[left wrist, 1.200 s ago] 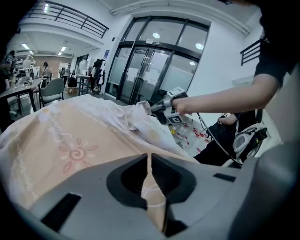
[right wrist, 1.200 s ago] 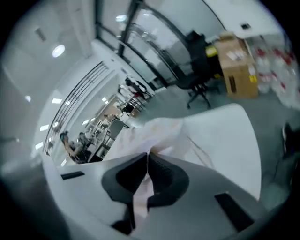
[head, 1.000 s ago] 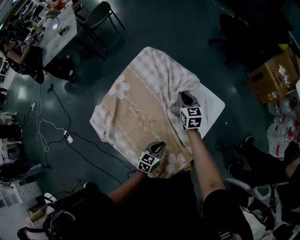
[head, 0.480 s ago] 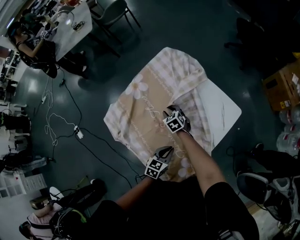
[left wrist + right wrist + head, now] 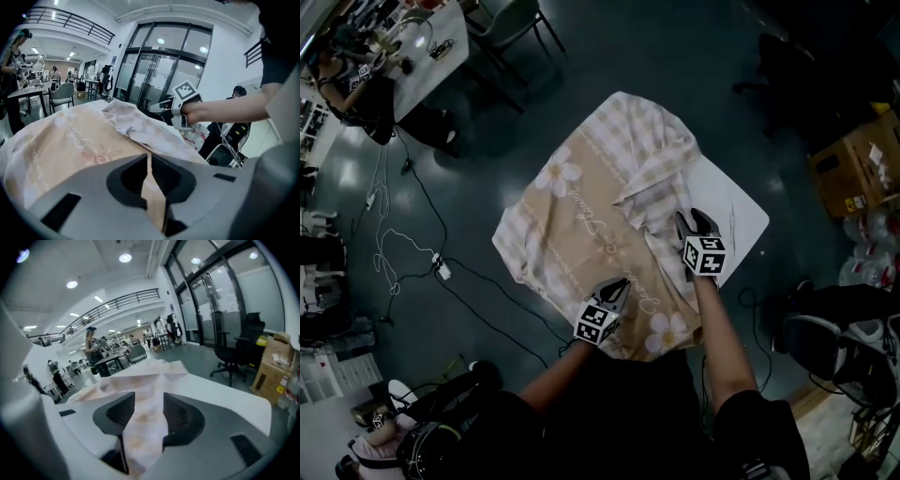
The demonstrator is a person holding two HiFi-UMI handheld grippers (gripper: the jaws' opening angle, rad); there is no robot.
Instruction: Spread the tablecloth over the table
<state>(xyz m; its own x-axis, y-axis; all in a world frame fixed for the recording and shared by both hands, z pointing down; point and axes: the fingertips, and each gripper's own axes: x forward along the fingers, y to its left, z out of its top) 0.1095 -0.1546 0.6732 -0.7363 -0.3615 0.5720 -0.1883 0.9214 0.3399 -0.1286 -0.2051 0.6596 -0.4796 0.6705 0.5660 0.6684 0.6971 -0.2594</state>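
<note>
A beige tablecloth (image 5: 581,216) with white daisies lies rumpled over the white table (image 5: 739,214), whose right part is bare. A bunched fold runs down the cloth's right side. My left gripper (image 5: 616,288) is shut on the cloth's near edge; in the left gripper view a thin strip of tablecloth (image 5: 70,136) is pinched in that gripper (image 5: 148,161). My right gripper (image 5: 695,221) is at the cloth's right edge. Its jaws have just been opening and stand apart, with a loose fold of tablecloth (image 5: 152,373) lying between them in the right gripper's (image 5: 145,414) own view.
A cardboard box (image 5: 853,159) sits on the floor at the right. Office chairs stand at the upper right (image 5: 764,80) and near right (image 5: 825,342). Cables (image 5: 412,253) trail on the floor at the left. A desk (image 5: 431,47) with a person stands at the upper left.
My right gripper swung from the cloth's middle out to its right edge, and its jaws now stand apart. The left gripper has stayed shut on the near edge.
</note>
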